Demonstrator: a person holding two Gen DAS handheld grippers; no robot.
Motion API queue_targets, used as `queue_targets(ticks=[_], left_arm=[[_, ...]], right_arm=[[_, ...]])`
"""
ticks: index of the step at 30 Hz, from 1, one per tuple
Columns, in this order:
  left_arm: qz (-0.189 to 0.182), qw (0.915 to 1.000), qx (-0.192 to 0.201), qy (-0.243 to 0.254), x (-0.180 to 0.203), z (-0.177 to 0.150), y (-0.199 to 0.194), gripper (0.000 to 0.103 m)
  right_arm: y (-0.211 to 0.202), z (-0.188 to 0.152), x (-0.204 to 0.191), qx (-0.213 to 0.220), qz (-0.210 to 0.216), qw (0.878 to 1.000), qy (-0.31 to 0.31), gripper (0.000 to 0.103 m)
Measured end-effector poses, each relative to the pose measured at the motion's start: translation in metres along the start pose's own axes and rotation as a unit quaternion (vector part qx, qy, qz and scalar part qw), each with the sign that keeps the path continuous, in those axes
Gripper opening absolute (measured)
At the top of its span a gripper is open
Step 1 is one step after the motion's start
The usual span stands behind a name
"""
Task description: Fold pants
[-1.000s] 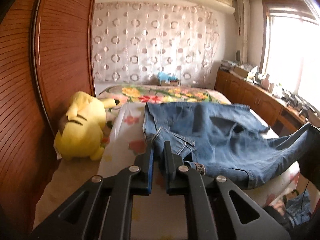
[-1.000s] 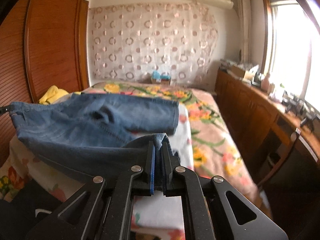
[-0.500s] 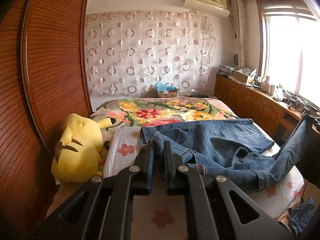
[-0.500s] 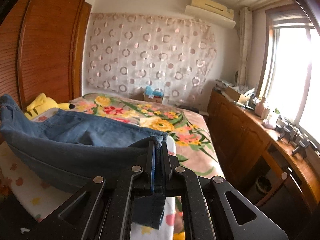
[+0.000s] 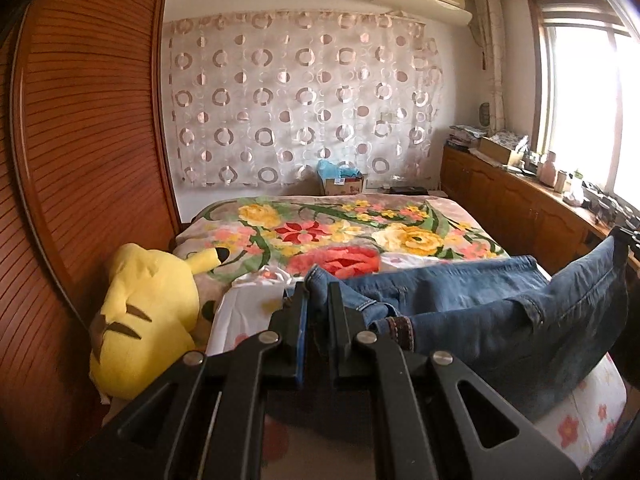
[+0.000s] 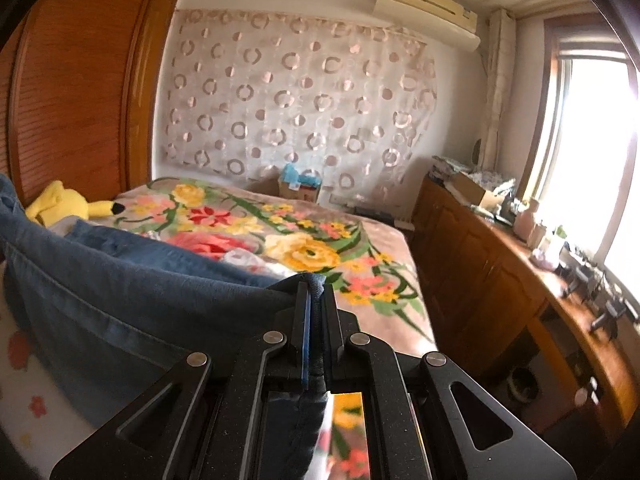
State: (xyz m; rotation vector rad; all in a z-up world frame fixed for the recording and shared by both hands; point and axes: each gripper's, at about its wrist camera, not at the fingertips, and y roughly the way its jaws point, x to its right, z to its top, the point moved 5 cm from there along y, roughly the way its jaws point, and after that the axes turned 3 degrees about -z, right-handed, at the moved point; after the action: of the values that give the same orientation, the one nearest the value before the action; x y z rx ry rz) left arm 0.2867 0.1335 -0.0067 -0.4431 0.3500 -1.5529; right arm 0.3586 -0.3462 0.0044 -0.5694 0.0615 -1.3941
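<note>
A pair of blue jeans [image 5: 480, 320] hangs stretched between my two grippers above the near end of the bed. My left gripper [image 5: 318, 292] is shut on the waistband end of the jeans. My right gripper [image 6: 316, 284] is shut on a folded denim edge of the jeans [image 6: 140, 280], which stretch away to the left. In the left wrist view the far end of the jeans rises to the right edge, where the other gripper holds it. Part of the jeans still rests on the bed behind the lifted span.
The bed carries a flowered blanket [image 5: 360, 232] and a white flowered sheet [image 5: 248, 312]. A yellow plush toy [image 5: 144, 320] lies at the bed's left by the wooden wardrobe [image 5: 80, 160]. A wooden cabinet with clutter [image 6: 500, 260] runs along the right wall under the window.
Both grippers have risen and pulled back with the jeans, lifting them off the bed. The views now look more level across the room.
</note>
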Motion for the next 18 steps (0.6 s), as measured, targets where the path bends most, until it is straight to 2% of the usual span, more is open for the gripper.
queue_targets(ticks=[10,14,18], left_arm=[[0.016,0.9997,-0.017,0.007,-0.008,0.023,0.068,0.006],[0.028,0.999,-0.026,0.023,-0.006,0.028,0.094,0.006],[0.027,0.9987,-0.04,0.015,-0.009,0.02,0.112,0.009]], right_arm=[[0.077,0.03,0.001,-0.007,-0.013,1.0,-0.024,0.002],[0.114,0.03,-0.001,-0.027,-0.017,0.999,-0.028,0.002],[0.151,0.018,-0.006,-0.064,-0.016,0.998,-0.025,0.002]])
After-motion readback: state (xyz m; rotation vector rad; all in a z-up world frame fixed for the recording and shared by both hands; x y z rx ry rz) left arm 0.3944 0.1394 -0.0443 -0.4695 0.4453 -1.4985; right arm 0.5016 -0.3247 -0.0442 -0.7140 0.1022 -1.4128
